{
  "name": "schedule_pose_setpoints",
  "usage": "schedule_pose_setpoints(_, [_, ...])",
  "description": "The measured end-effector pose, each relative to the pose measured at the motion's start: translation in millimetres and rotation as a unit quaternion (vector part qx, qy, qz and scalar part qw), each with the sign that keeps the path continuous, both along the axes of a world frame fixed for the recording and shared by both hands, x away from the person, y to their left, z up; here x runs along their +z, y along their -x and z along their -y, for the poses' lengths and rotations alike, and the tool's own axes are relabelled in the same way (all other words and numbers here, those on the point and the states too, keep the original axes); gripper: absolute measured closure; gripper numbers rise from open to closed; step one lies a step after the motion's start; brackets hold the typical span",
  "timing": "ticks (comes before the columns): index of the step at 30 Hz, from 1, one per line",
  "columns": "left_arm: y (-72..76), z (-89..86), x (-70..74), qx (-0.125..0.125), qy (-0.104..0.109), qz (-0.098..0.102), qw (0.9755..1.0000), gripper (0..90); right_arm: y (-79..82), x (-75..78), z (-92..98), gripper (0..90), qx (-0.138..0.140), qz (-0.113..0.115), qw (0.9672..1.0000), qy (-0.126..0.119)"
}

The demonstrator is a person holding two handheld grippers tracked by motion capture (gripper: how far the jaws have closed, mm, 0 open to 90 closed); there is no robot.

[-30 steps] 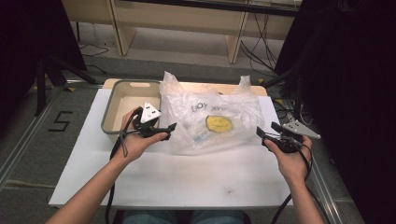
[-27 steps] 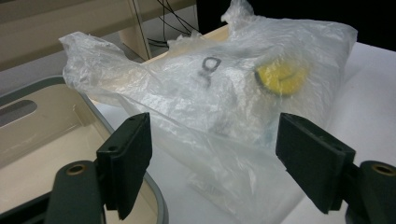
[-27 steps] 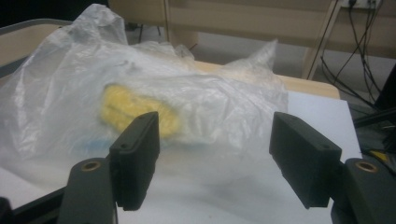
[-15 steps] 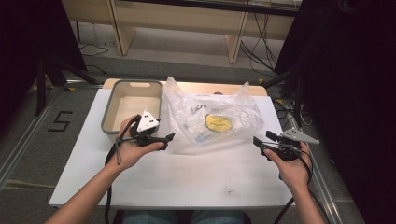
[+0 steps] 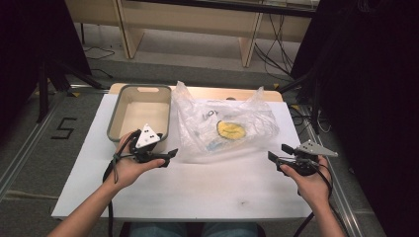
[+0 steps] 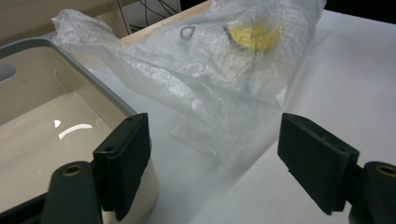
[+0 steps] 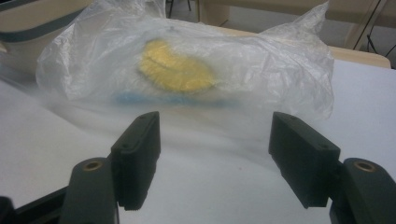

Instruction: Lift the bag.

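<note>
A crumpled clear plastic bag [image 5: 225,126] [image 6: 205,70] [image 7: 187,74] lies on the white table [image 5: 207,190], with a yellow round object [image 5: 230,130] [image 6: 254,35] [image 7: 175,70] and something blue inside. To its left stands a beige tub [image 5: 141,111] [image 6: 42,135] with a grey rim, nothing in it. My left gripper [image 5: 168,157] [image 6: 215,163] is open just left of the bag, beside the tub's near corner. My right gripper [image 5: 279,154] [image 7: 215,158] is open at the bag's right, near the table's right edge. Neither holds anything.
The white table has bare room in front of the bag and between my hands. A wooden board [image 5: 237,92] shows behind the bag. Beyond the table are a shelf frame [image 5: 188,29], floor cables [image 5: 276,54] and dark curtains at both sides.
Both grippers have drawn back toward the table's near edge and away from the bag. The bag has settled lower and flatter on the table.
</note>
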State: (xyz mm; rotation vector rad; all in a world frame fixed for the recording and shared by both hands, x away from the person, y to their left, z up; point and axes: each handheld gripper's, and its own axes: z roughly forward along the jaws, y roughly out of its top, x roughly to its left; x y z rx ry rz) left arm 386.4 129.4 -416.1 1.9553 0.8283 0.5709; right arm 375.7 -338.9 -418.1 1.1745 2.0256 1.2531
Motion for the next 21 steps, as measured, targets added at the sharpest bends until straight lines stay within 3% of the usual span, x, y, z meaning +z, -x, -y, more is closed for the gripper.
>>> schedule_pose_setpoints(9, [6.3,-8.2,-7.5,-0.004,-0.005,-0.003,1.0000,24.6,6.8,-6.1,1.4,31.9,0.005,-0.009,0.9999,0.000])
schedule_pose_setpoints(21, [24.3,-31.1,-24.9,0.018,0.008,-0.011,0.9998,24.3,21.0,-14.6,3.2,31.7,0.003,-0.017,0.9999,-0.002])
